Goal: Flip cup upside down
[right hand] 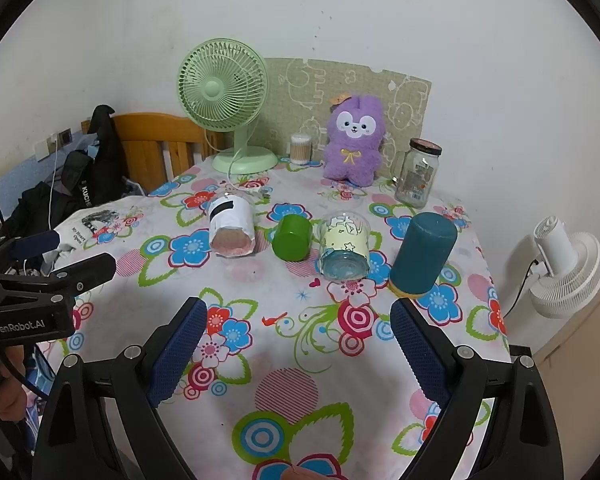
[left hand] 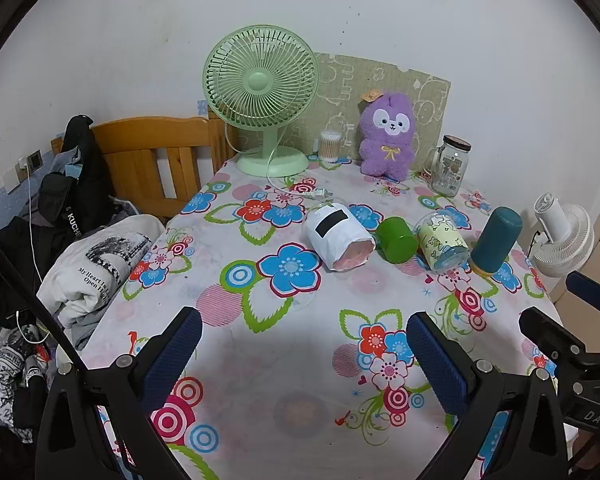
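While fingers (right hand: 176, 344) gape (both), cups (right hand: 292, 237) lie.

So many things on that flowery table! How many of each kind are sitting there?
Cups: 4 (white paper cup, green cup, clear yellow-patterned cup, teal cup)
Fans on the table: 1 (green fan)
Plush toys: 1 (purple plush)
Glass jars: 1 (lidded jar)
Cotton swab containers: 1 (swab tub)
Total: 8
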Available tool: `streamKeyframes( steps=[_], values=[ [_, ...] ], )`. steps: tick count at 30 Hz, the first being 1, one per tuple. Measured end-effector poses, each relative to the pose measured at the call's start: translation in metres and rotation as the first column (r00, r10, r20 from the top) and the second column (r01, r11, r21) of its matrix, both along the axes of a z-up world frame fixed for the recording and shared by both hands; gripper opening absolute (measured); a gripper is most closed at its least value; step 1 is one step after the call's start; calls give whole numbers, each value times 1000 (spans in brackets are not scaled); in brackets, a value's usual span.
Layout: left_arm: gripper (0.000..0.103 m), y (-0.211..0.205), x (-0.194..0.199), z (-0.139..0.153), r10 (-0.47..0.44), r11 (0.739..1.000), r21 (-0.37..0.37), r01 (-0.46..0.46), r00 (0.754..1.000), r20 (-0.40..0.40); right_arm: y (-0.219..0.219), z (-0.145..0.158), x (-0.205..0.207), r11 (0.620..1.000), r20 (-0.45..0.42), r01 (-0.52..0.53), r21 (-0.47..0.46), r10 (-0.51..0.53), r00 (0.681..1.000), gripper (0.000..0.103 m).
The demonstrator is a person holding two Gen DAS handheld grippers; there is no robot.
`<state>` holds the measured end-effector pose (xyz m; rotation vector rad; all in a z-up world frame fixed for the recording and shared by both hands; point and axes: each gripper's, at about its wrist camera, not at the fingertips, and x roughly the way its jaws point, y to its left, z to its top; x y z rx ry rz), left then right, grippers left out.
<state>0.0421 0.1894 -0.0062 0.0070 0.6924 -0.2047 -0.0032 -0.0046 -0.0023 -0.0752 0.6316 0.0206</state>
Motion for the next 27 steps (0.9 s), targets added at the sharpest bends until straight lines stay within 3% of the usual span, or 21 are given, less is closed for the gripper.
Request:
streamKeyframes(
  steps=[27],
  values=[
    [103,-1,-3,7,-2,1000,-6,2,1000,9,3,1,-3,1000,-8,-1,-3,1,1000,94]
  ],
)
